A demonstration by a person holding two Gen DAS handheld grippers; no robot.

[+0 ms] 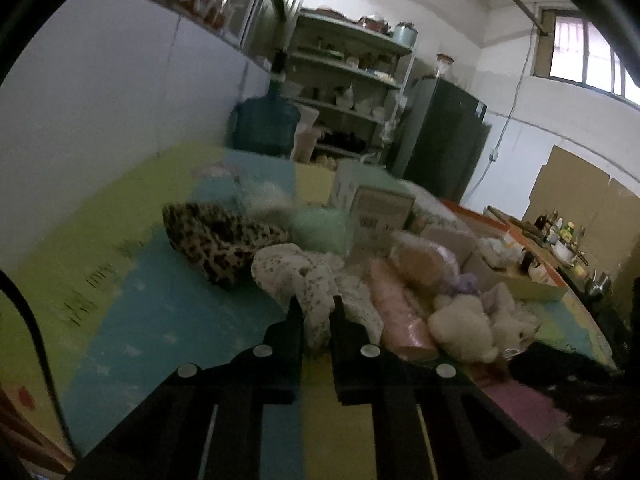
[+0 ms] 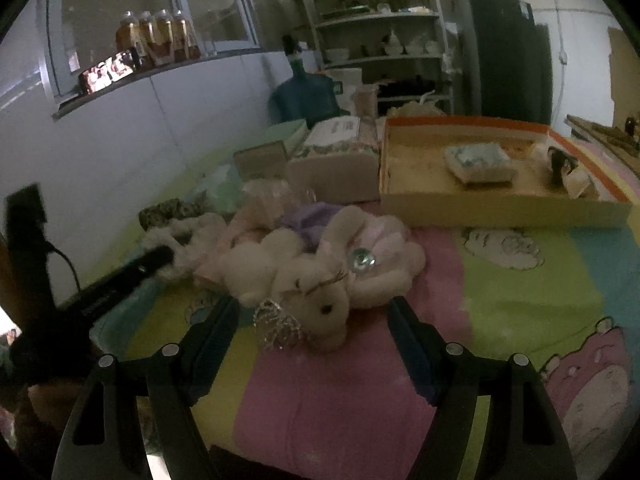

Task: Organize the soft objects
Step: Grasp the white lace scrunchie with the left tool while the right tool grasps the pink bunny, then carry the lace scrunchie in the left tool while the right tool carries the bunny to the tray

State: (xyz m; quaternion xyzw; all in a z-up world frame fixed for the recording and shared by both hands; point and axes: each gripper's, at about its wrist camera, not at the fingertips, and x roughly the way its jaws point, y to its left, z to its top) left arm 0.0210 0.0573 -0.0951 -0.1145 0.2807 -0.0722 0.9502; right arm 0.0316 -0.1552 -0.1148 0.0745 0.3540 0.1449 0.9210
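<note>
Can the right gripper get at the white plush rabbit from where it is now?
Probably yes: the right gripper has its jaws wide, the plush rabbit lies just ahead between them, and nothing blocks the way.

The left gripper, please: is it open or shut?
Shut: the left gripper pinches the floral cloth between its fingers.

Around me the room is dim. A pale wall (image 1: 100, 92) runs along my left, with a glazed cabinet (image 2: 216, 12) and a row of bottles (image 2: 158, 36) on its ledge. Ahead stand an open metal shelf unit (image 1: 348, 80), a blue water jug (image 1: 266, 120) and a dark fridge (image 1: 444, 136). Daylight comes through a high window (image 1: 588, 56) at right.
</note>
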